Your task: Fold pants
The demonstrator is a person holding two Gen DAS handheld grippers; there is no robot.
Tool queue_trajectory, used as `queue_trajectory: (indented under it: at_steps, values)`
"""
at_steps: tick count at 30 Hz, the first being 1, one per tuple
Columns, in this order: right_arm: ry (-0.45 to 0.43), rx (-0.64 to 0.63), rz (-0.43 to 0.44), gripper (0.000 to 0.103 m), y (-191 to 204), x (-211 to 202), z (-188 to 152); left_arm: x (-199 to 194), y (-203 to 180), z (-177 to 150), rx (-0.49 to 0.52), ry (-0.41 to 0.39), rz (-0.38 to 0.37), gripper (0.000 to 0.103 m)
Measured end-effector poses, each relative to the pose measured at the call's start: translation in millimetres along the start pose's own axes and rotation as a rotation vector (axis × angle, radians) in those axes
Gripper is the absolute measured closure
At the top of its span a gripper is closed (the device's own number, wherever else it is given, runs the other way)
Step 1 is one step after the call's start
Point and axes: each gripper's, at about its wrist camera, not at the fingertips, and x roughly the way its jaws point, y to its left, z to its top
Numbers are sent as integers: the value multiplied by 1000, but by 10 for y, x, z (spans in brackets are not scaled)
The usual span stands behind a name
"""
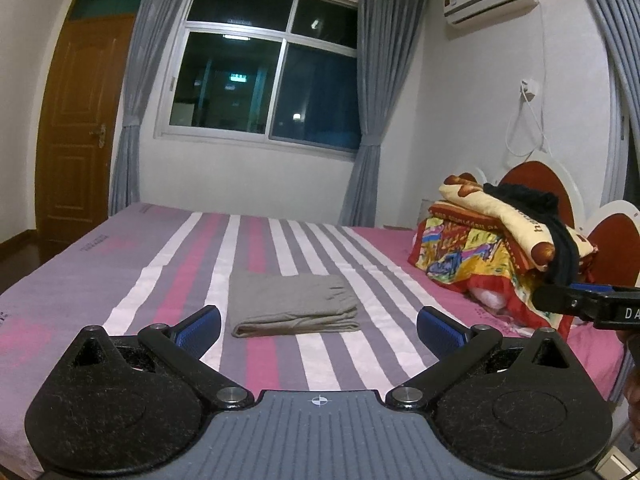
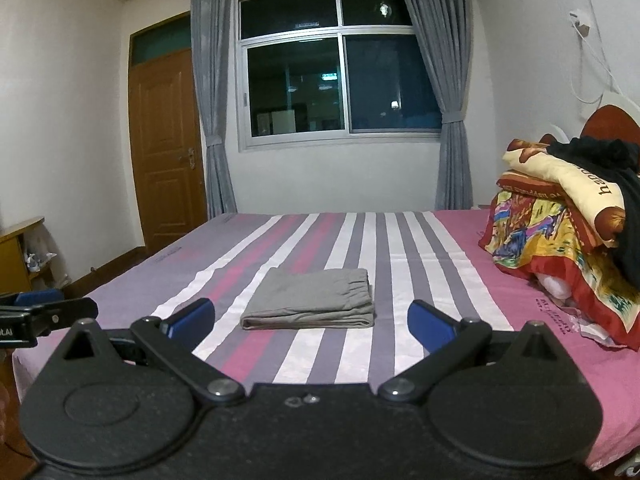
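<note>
Lying folded into a compact grey rectangle, the pants (image 1: 294, 304) are sitting on the striped sheet of the bed (image 1: 120, 264), near the middle and just beyond both tools; the elastic waistband is facing right and the thick doubled edge is facing the near side. The cloth is looking soft, light and limp, a thin knit that is likely to sag and slide out of its layers if lifted by one corner; it is not fragile, and it is probably gripping the cotton sheet a little rather than slipping. Any further fold or a lift, I am judging, is calling for a pinch through all layers at the two near corners, one tool to each, so the stack is keeping its shape; the fold itself is looking finished or close to it.

The left hand-held gripper (image 1: 318, 326) is hovering with its blue pads spread wide and nothing between them; the right hand-held gripper (image 2: 310, 320) is likewise standing wide apart and empty, both short of the pants and not touching them.

No containers are showing. At the right, against the headboard, a heap of bright bedding (image 2: 560, 240) is piling up with a dark garment (image 2: 624, 200) draped over it, well apart from the pants.
</note>
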Motion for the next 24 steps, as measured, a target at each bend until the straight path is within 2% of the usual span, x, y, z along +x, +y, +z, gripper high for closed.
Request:
queue_trajectory:
  at_steps: [24]
  values:
    - [-17,-11,11,0,-29,-41,-38,-3,-30,-1,19,-16,-2,0]
